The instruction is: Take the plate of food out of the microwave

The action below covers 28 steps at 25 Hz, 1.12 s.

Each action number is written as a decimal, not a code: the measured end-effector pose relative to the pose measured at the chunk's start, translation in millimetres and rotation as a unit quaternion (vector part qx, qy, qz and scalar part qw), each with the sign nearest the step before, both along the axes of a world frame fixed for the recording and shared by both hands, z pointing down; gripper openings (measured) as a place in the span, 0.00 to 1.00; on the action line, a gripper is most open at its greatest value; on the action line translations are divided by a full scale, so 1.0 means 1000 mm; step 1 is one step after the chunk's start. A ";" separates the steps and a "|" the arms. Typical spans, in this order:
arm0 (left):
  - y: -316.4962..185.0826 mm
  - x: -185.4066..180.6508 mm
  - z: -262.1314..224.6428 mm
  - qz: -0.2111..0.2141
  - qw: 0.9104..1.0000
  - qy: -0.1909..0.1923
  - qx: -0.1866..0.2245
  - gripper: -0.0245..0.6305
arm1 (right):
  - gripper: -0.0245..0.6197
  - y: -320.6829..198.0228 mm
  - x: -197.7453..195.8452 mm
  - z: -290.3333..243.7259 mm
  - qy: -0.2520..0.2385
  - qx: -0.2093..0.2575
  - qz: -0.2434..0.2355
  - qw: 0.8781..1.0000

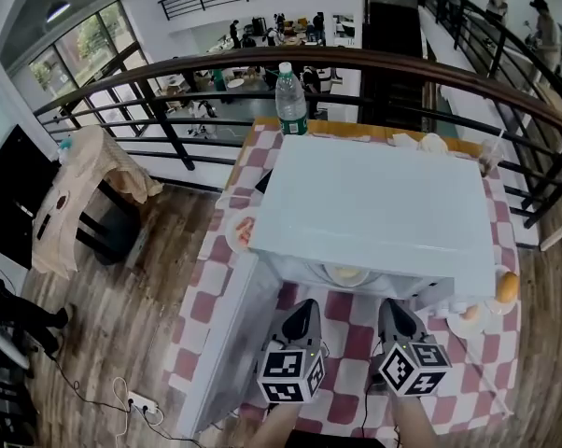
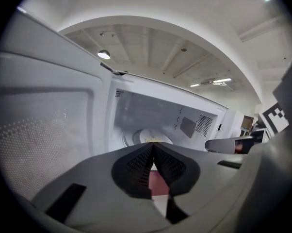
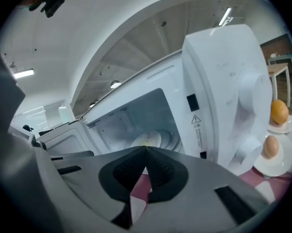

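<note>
Head view, nearest entry first, please.

— Item 1: left gripper, over the near edge of the table. Jaws closed tip to tip, nothing between them. Its own view confirms this.

— Item 2?

— Right gripper, just beside the left, over the same near edge. It is also pinched shut and empty, as the right gripper view shows.

— And beyond them?

— Item 3: microwave, standing mid-table, with its door swung open toward the table's left edge. The opening faces both grippers.

— Where is the plate?

— Item 4: plate of food, on the floor of the oven just inside the opening. It lies straight ahead of the grippers, on a line running between them. Each gripper view shows it directly past the jaw tips.

— Which hand is nearer?

— Neither, by my reading, since they stand about evenly to either side. The plate is round, so it has no long axis to line up with.

— What does the next move need?

— Probably the jaws opened first, then a forward reach to the plate's near rim. I judge the door side to be the tighter one for the left gripper.

— Anything farther?

— An egg and an orange sit on saucers by the table's right edge. A bottle stands at the far edge.
</note>
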<state>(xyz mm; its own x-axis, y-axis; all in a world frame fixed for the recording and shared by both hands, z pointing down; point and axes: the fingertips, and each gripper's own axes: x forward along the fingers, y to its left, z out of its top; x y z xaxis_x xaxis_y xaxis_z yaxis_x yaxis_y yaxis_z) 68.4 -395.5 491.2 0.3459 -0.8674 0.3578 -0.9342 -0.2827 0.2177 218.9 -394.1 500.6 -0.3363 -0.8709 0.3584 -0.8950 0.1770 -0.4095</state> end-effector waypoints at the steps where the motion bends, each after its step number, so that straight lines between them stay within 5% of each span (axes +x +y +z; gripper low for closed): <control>1: -0.003 -0.001 0.004 -0.001 1.000 0.003 -0.005 0.04 | 0.02 -0.003 -0.002 0.002 -0.002 -0.003 -0.001 1.000; 11: -0.021 0.000 0.043 -0.004 0.998 0.024 -0.059 0.06 | 0.06 -0.034 -0.013 0.029 -0.066 -0.042 0.014 0.997; 28: -0.048 0.015 0.062 0.012 0.992 0.081 -0.098 0.18 | 0.13 -0.056 -0.019 0.052 -0.078 -0.073 0.028 0.994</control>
